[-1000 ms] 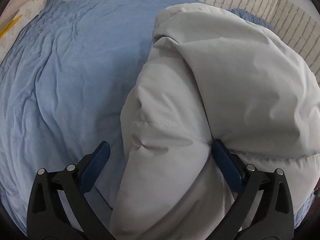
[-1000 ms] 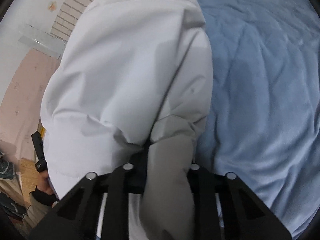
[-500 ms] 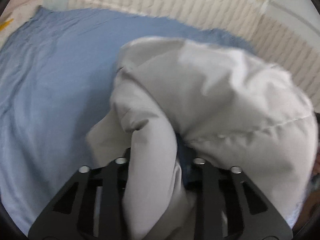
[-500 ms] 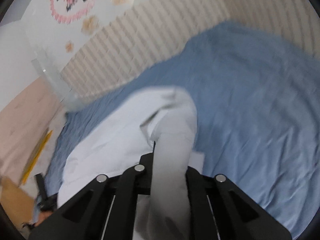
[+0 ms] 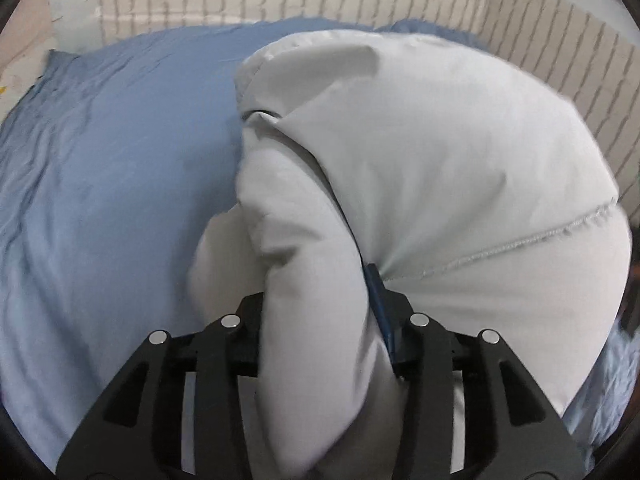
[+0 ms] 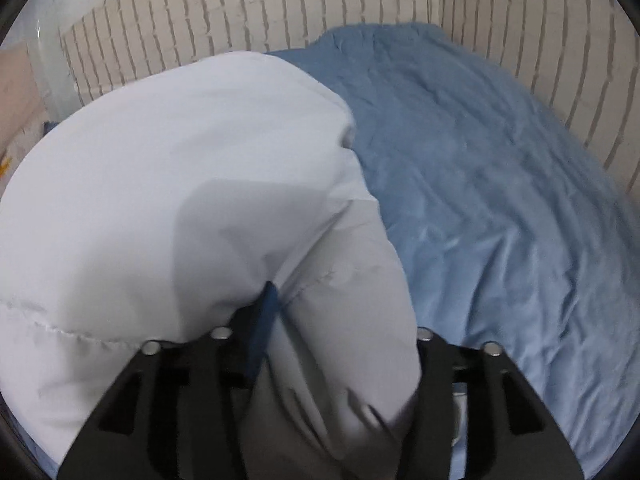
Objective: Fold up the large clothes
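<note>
A puffy white jacket (image 5: 440,160) lies bunched on a blue bed sheet (image 5: 120,160). In the left wrist view, a thick fold of it fills the gap of my left gripper (image 5: 318,292). The jaws are opening, and the blue pad (image 5: 378,300) still presses against the fabric. In the right wrist view the same jacket (image 6: 180,160) bulges up on the left. A fold sits between the jaws of my right gripper (image 6: 344,308), which are opening wide. That fold is blurred and loose, and it drapes over the right finger, hiding it.
The blue sheet (image 6: 500,200) spreads wrinkled to the right of the jacket. A white brick-patterned wall (image 6: 320,0) runs along the far edge of the bed. A pale translucent object (image 5: 72,8) stands at the far left corner.
My left gripper closed on a jacket fold and has widened a little. The right gripper, earlier tightly pinching a fold, has spread its jaws. Its view swung up towards the wall and back over the jacket.
</note>
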Tool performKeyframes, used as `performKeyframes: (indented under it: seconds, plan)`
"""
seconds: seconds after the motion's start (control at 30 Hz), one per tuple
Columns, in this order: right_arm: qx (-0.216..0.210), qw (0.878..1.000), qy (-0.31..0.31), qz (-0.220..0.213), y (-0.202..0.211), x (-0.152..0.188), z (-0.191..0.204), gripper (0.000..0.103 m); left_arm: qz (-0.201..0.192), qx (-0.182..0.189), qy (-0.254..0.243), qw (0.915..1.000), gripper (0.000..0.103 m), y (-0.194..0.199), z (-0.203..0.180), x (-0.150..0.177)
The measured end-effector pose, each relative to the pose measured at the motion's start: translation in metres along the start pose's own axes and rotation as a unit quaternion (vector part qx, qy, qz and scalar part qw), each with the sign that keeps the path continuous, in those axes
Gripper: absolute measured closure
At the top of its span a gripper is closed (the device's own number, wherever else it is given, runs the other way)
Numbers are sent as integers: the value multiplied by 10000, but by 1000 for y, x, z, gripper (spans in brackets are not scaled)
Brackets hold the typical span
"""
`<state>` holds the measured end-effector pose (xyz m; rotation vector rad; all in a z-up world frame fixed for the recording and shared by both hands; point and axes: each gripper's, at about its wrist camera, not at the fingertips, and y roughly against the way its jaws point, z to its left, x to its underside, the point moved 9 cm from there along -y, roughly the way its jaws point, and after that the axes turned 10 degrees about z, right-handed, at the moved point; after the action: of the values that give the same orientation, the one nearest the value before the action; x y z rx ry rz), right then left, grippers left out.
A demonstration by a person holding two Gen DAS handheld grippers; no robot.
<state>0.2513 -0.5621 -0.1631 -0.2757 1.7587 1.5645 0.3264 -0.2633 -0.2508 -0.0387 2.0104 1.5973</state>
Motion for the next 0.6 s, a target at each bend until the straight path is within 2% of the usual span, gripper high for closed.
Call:
performKeyframes:
  seconds: [0.03,0.1,0.17,0.23,0.3,0.33,0.37,0.43,0.47,0.5,0.6]
  plan:
    - [4,9999,-48,-149,16,-5,-2,13,47,-56,44,10000,60,3,5,6]
    - [-131,9992,-91,-369,32,-6,9,2,151,-219,296,9992,58,7,23,17]
    - [-209,9983,-87,-543,57,7,18,2,175,-373,475,9980,53,13,32,24]
    - [-220,9963,-148,-819,92,11,16,2,92,-255,595,9979,51,25,33,28]
    - [-186,9930,-368,-1110,123,22,19,2,-126,-219,731,9970,44,50,33,29]
    - [-191,9915,-462,-1202,133,27,20,2,-302,-267,788,9961,34,67,36,32]
    - [-184,9898,-577,-1291,146,31,22,2,-615,-374,875,9936,18,93,38,29]
    - [-250,9876,-697,-1385,171,47,29,2,-1238,-547,1045,9853,3,141,40,28]
    - [-305,9878,-686,-1363,179,56,35,2,-1652,-623,1119,9779,3,175,52,40]
    - [-349,9882,-633,-1348,186,65,42,2,-1906,-690,1133,9727,3,198,54,58]
    - [-478,9825,-493,-1732,219,100,63,2,-2588,-1041,1087,9541,3,263,72,108]
